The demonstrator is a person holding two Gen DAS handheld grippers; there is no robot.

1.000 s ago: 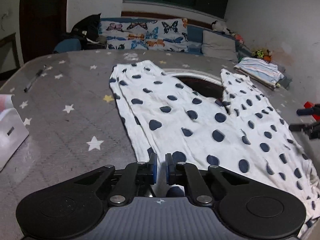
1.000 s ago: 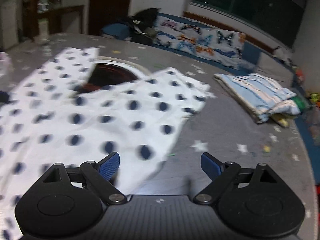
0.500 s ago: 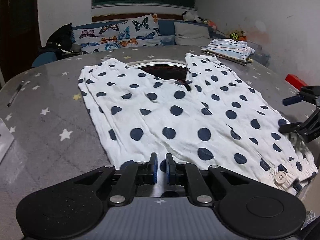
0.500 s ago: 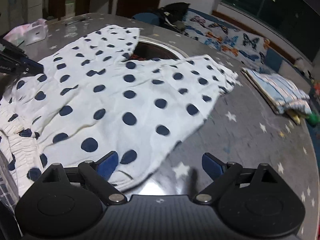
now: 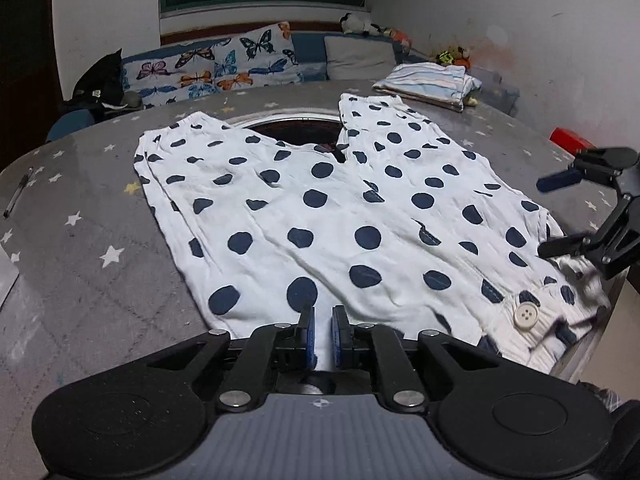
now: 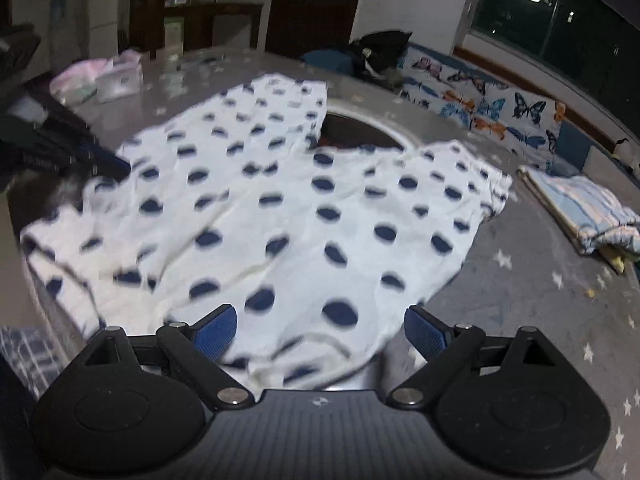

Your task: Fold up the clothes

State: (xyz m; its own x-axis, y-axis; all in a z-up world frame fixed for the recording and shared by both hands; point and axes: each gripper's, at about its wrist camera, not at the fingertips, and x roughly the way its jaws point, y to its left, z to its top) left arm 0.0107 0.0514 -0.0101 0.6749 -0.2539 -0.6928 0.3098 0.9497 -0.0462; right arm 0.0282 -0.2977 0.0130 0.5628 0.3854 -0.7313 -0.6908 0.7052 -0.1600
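White trousers with dark blue dots lie spread flat on the grey star-print table, legs pointing away and the buttoned waistband at the near edge. My left gripper sits at the near hem with a strip of white cloth between its blue pads; its jaws are just starting to open. My right gripper stands wide open low over the trousers at their near corner, gripping nothing. It also shows at the right edge of the left wrist view. The left gripper appears blurred at the left.
A folded striped cloth lies at the table's far right, also. A dark round opening sits between the trouser legs. A pen, a red object and pink items lie near the table's edges.
Both grippers slid sideways along the near edge and rolled a little. The right gripper has come over the trousers' corner, still open. The left pads have stayed on the hem.
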